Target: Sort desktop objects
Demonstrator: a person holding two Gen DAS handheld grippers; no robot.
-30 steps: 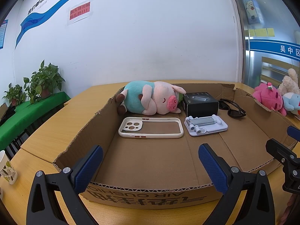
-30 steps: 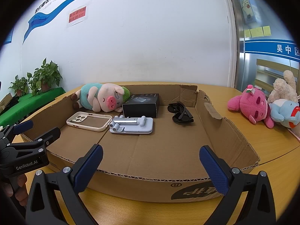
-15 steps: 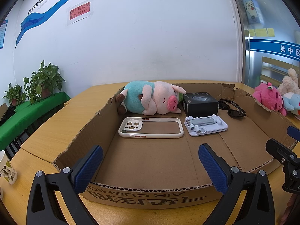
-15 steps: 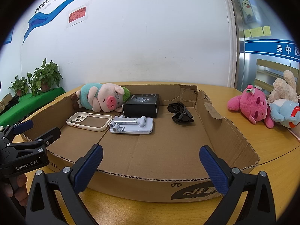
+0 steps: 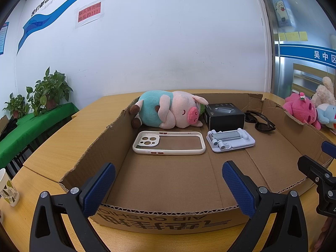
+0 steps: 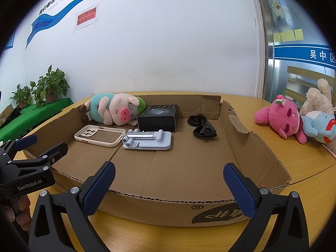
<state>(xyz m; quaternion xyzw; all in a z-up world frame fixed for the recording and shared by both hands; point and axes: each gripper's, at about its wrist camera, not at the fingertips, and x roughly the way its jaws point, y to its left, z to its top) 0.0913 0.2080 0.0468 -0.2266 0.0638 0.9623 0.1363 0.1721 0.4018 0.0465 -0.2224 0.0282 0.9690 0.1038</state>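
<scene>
Left wrist view: the left gripper [image 5: 168,185] is held wide apart and empty at the near wall of the cardboard tray [image 5: 168,220], which serves as landmark. Inside the tray, well beyond the blue pads [image 5: 98,189], a phone case [image 5: 169,142] is laid flat, with a folded phone stand [image 5: 231,139] just beside it. Against the tray's far wall a plush pig [image 5: 168,110] and a black box [image 5: 224,115] are seen, apparently touching. Sunglasses [image 6: 202,128] are placed nearer the tray's right wall. The right gripper [image 6: 169,187] is likewise spread wide, nothing held, at the tray's near edge.
</scene>
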